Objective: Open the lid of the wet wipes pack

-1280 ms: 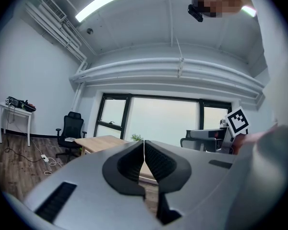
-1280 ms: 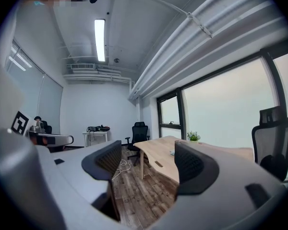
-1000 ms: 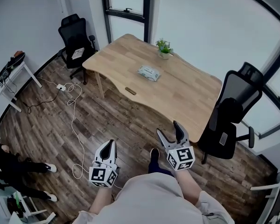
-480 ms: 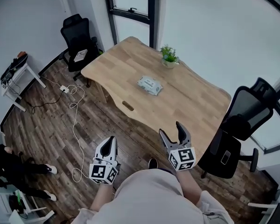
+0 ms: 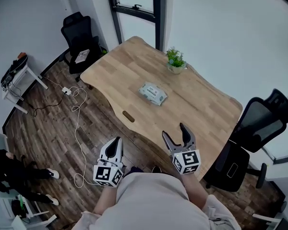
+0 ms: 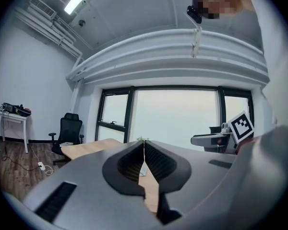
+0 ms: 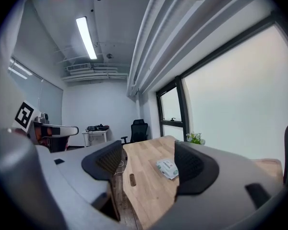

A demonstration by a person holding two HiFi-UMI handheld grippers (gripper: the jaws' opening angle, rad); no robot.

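A pale wet wipes pack [image 5: 152, 93] lies flat near the middle of the wooden table [image 5: 201, 114]; the right gripper view shows the pack [image 7: 167, 168] between its jaws, far off. My right gripper [image 5: 178, 136] hovers open over the table's near edge, well short of the pack. My left gripper [image 5: 114, 145] is shut and empty, held above the floor to the left of the table. In the left gripper view the jaws [image 6: 144, 153] meet with nothing between them.
A small potted plant [image 5: 175, 60] stands at the table's far edge. Black office chairs stand at the far left [image 5: 79, 42] and the right [image 5: 249, 143]. A white cable [image 5: 77, 119] trails over the wood floor. A small side table [image 5: 17, 78] stands at the left wall.
The view has moved closer to the table and the pack now sits nearer to my grippers. Both grippers keep the same pose.
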